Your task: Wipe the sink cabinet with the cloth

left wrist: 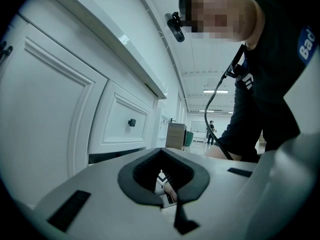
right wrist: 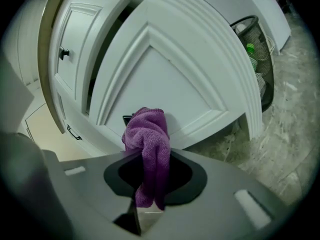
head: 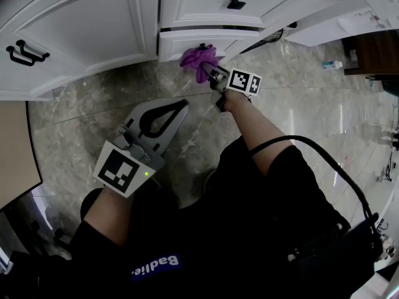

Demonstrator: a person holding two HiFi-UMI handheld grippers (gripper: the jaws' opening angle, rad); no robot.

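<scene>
The right tongs [right wrist: 149, 204] are shut tight on the purple cloth [right wrist: 146, 134], which presses on the white sink cabinet drawer [right wrist: 165, 79] just ahead. The cloth hides most of a dark handle [right wrist: 127, 119]. The left tongs [head: 182, 104] are closed, holding nothing.

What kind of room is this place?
Probably a kitchen or bathroom corner, maybe a mock-up inside a big hall. There are white panelled cabinet doors with black handles, a grey marbled floor, and a black mesh waste bin. Long ceiling lights run far behind.
</scene>
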